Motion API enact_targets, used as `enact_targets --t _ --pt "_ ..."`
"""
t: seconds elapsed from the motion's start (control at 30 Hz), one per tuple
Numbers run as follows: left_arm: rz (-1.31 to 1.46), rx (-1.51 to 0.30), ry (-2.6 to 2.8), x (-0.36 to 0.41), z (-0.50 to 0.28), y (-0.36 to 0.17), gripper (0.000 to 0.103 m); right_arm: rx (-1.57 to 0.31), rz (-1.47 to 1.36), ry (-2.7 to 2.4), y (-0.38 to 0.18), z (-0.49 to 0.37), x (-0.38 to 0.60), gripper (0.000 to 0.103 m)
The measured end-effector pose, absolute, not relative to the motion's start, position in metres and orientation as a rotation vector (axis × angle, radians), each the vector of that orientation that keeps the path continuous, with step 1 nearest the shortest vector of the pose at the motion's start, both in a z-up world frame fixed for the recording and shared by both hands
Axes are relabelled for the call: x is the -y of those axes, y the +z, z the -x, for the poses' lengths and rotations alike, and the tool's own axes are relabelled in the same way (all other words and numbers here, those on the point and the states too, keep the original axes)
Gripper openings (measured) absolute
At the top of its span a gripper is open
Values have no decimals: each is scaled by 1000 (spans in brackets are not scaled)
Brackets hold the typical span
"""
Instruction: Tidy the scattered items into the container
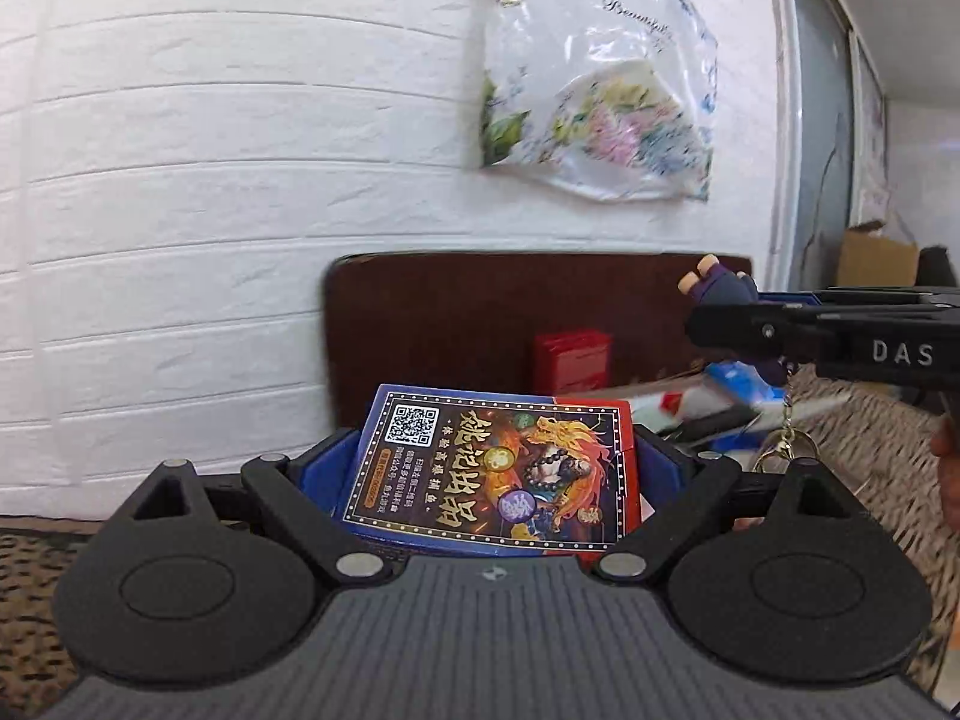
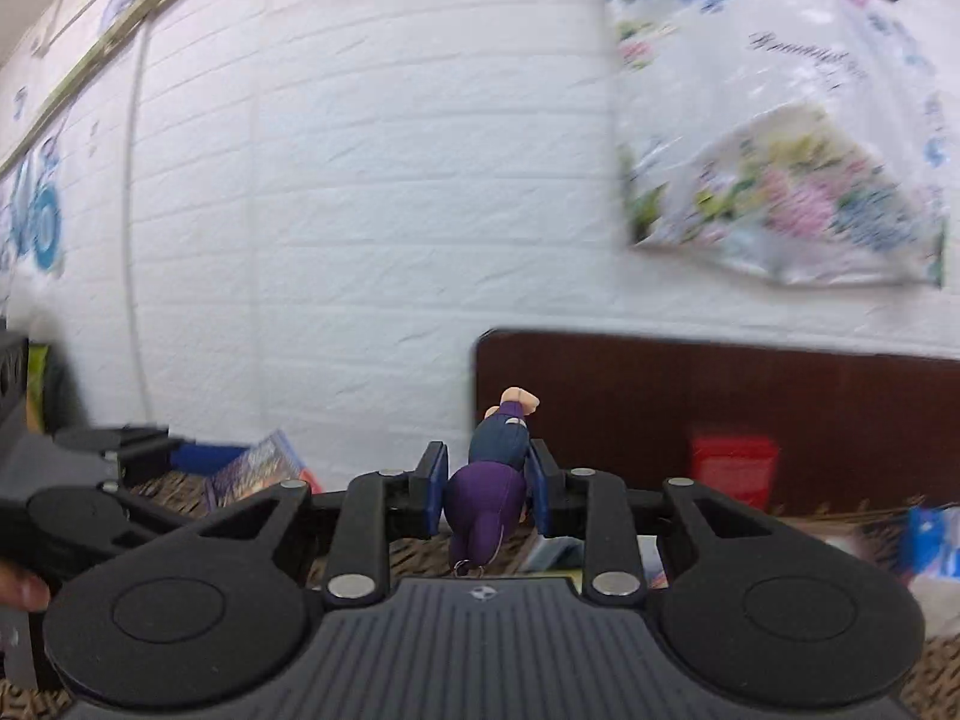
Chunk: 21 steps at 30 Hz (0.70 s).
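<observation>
My left gripper (image 1: 489, 456) is shut on a card box (image 1: 489, 471) printed with a gold dragon and a QR code, held up in the air. My right gripper (image 2: 487, 483) is shut on a small purple and navy figure keychain (image 2: 489, 489), feet pointing up; it also shows in the left wrist view (image 1: 723, 294), with its chain and gold clasp (image 1: 786, 438) hanging down. The right gripper enters the left wrist view from the right, and the card box shows at the left of the right wrist view (image 2: 258, 471). A dark brown container wall (image 1: 456, 324) stands ahead.
A red box (image 1: 573, 360) stands against the brown wall. Blue and white packets (image 1: 738, 387) lie on a patterned cloth (image 1: 870, 420). A floral plastic bag (image 1: 600, 78) hangs on the white brick wall. A cardboard box (image 1: 876, 261) sits far right.
</observation>
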State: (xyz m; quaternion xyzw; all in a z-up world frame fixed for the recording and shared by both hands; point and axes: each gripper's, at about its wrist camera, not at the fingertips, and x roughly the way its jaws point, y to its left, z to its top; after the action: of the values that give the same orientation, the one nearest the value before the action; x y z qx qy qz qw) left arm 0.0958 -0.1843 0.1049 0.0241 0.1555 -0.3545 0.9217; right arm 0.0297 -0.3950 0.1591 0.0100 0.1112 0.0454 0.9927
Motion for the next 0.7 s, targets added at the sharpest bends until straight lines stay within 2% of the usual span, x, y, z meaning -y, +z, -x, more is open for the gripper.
enact_targets --t 0.23,0.43,0.7 --pt "-41 -338 -809 238 -105 111 95 -222 -51 -32 160 -48 454 26" --pt "-124 -401 -819 286 -117 88 95 -334 -105 -79 114 -51 480 26" --pt "-240 -443 -776 308 -119 64 94 -426 -166 -114 72 -51 497 27"
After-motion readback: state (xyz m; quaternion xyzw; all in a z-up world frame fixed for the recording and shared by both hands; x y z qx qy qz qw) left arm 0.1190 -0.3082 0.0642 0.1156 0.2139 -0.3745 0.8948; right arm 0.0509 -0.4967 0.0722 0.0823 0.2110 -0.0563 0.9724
